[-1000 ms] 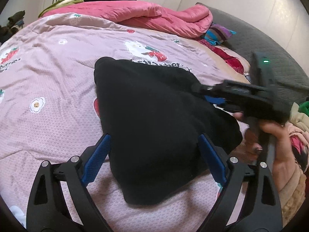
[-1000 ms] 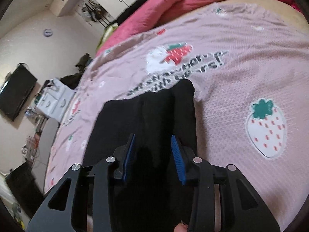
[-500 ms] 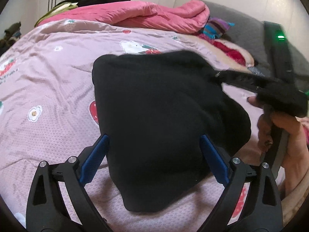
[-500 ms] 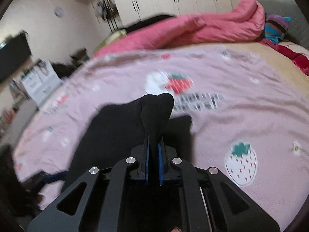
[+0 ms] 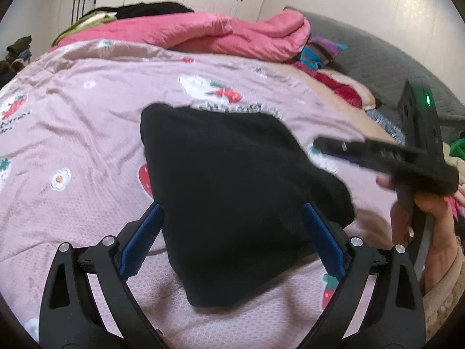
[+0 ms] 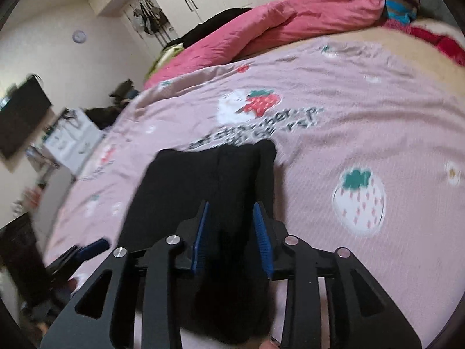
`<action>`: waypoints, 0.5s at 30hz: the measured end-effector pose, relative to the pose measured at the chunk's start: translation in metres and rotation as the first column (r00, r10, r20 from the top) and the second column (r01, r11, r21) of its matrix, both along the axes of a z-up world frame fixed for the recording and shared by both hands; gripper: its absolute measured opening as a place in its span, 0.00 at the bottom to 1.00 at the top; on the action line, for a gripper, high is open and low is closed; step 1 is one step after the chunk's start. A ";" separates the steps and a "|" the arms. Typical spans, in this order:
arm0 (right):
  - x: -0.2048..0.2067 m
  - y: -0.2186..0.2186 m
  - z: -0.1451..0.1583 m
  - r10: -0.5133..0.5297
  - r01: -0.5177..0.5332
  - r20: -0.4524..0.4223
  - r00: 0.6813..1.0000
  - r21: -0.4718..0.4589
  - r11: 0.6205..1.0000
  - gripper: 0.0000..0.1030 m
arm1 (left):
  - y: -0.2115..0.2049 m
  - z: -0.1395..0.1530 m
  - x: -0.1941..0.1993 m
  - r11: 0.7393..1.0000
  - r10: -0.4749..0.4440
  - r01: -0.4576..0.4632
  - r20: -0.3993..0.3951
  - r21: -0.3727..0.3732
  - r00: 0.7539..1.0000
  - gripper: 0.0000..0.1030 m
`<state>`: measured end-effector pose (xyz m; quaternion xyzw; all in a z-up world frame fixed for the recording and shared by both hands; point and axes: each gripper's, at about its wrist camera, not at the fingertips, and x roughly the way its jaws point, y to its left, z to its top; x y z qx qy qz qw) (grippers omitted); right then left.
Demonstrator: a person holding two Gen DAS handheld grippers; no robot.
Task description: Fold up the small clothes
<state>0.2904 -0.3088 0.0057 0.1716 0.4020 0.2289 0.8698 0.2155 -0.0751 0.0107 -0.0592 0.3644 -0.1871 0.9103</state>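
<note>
Right gripper (image 6: pixel 232 235) newly parted — black garment (image 5: pixel 232 192) (folded) flat again

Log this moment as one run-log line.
left gripper: open, straddling black garment | right gripper: jaws just opening, pads off garment fold between them | garment on strawberry-print bedspread

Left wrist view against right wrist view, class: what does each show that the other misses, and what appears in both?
Left wrist view only: the person's hand holding the right hand-held gripper, and the grey headboard.
Right wrist view only: a wall clock, a dark screen, and the right hand-held gripper's jaws, just opened, straddling cloth without pressing it.
Both: the black garment on the strawberry-print bedspread, and the pink quilt.
</note>
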 end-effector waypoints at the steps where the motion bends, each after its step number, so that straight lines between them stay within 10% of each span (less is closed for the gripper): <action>1: -0.003 -0.001 0.000 0.004 -0.004 -0.009 1.000 0.016 1.000 0.34 | 0.001 0.003 -0.003 1.000 -0.001 0.001 0.007 -0.015 1.000 0.86; 11: -0.018 -0.007 -0.024 0.081 -0.045 -0.148 0.986 0.233 0.971 0.34 | -0.004 -0.003 -0.006 0.998 -0.053 0.051 -0.036 -0.048 0.998 0.69; 15: -0.024 -0.005 -0.018 0.056 -0.034 -0.116 0.992 0.183 0.982 0.13 | -0.012 -0.014 -0.003 0.998 -0.064 0.064 -0.057 -0.003 0.996 0.69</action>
